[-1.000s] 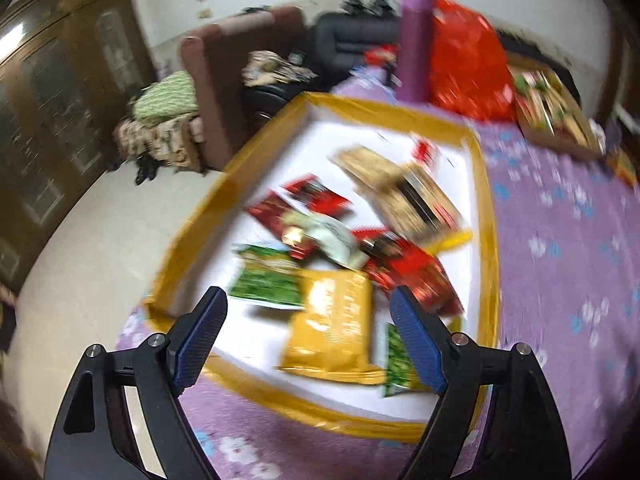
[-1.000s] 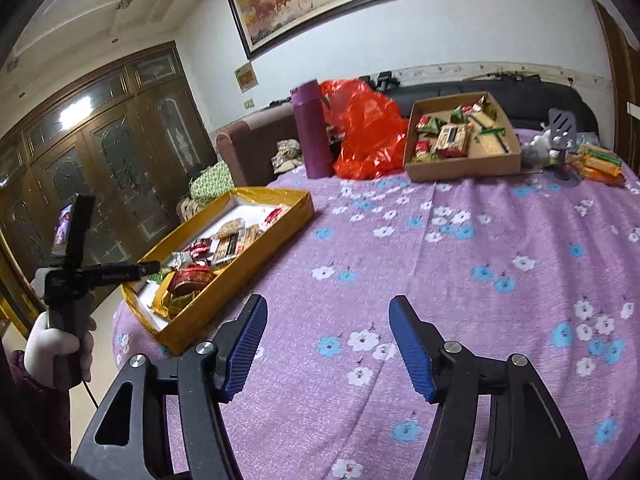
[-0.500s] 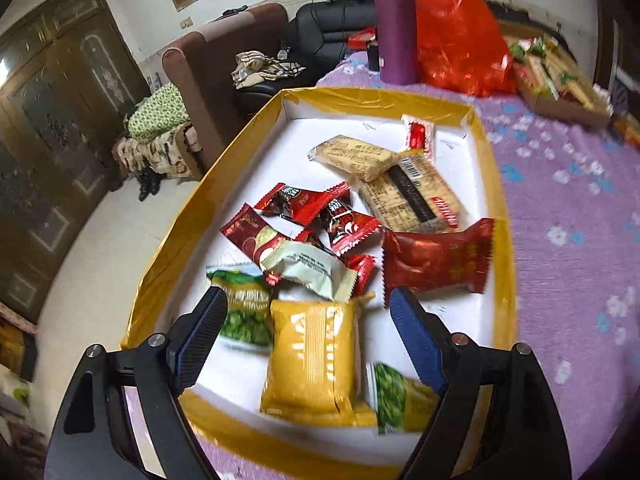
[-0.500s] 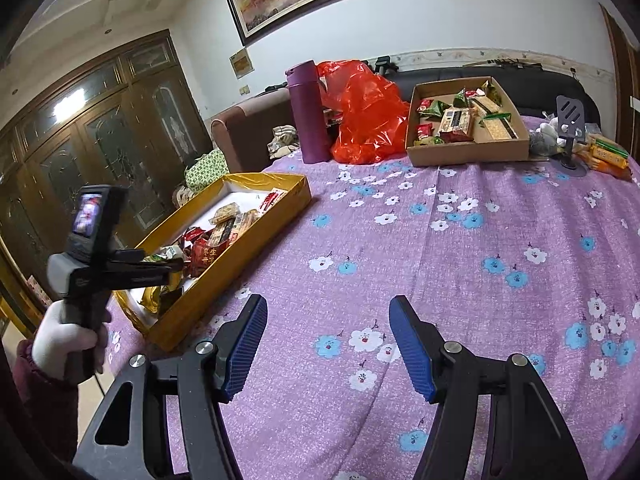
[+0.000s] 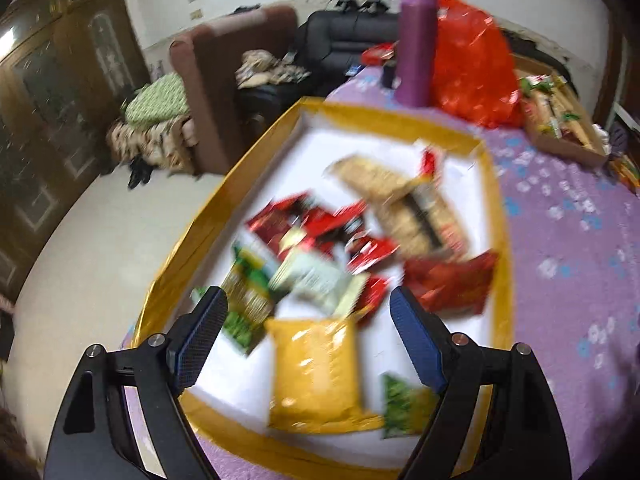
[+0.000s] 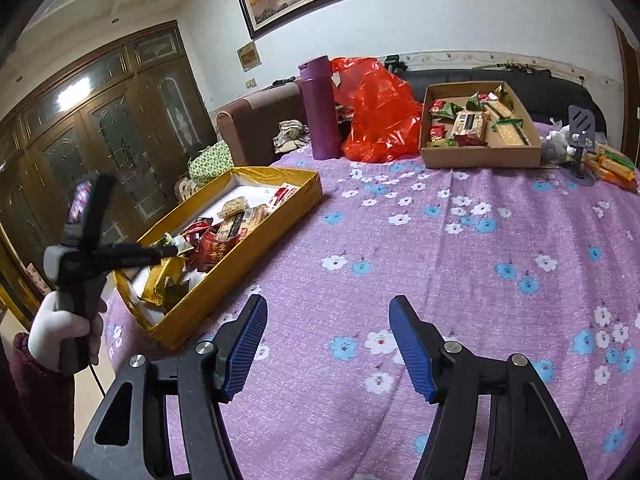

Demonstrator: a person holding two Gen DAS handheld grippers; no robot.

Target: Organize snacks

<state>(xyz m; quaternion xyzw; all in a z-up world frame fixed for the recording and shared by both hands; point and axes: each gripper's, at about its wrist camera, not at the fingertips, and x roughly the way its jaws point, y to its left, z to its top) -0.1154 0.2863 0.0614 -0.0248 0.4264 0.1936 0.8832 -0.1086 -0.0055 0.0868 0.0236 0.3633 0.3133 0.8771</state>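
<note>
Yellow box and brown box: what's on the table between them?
In the right wrist view, only flowered purple cloth lies between the yellow box and the brown box; the purple bottle and red bag sit further back.

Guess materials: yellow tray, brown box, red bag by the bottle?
Yellow tray: likely cardboard wrapped in glossy gold paper; shiny walls, white inside.
Brown box: plain matte cardboard, raw kraft colour.
Red bag: thin plastic film, translucent, crinkled with glints.
</note>
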